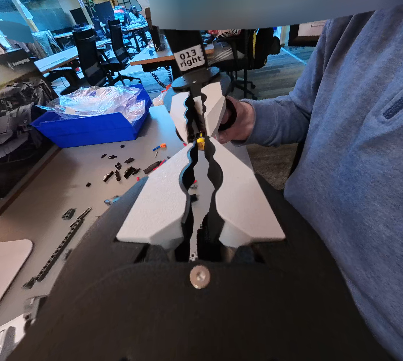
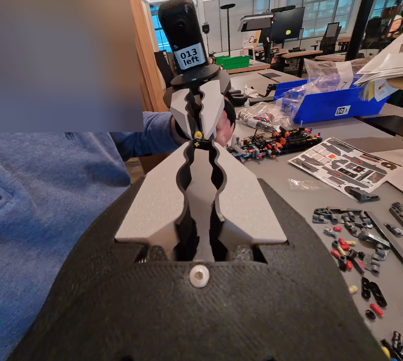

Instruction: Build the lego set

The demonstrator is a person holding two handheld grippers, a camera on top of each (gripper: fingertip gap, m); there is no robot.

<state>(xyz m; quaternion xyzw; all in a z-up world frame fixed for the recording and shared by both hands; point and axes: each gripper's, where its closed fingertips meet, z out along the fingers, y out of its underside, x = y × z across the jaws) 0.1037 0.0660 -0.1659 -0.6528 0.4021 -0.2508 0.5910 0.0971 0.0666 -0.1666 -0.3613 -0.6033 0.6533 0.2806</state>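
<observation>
A yellow pin (image 1: 200, 142) and a black connector (image 2: 202, 144) meet in the air above the table (image 1: 72, 167), between two claw tips. The left claw (image 1: 201, 145) is clenched on the yellow pin; the right claw (image 2: 201, 143) is clenched on the black connector. Far behind, a blue plastic bin (image 1: 91, 130) holds crinkled clear bags (image 1: 98, 99). At right, the partly built model (image 2: 274, 143) lies on the matte grey table.

The grippers' fingers (image 1: 161, 195) are white with wavy black pads. Between the tips sits a yellow pin (image 1: 200, 143) in a black connector (image 2: 204, 143). The sleeve (image 1: 353, 132) is heathered blue. The bin (image 1: 91, 128) is bright blue, holding clear bags. The table (image 2: 272, 178) is grey, strewn with black, red and tan pieces (image 2: 349, 248). The chassis (image 2: 274, 143) is black with orange accents. The sticker sheet (image 2: 346, 167) is white with grey and red shapes.
</observation>
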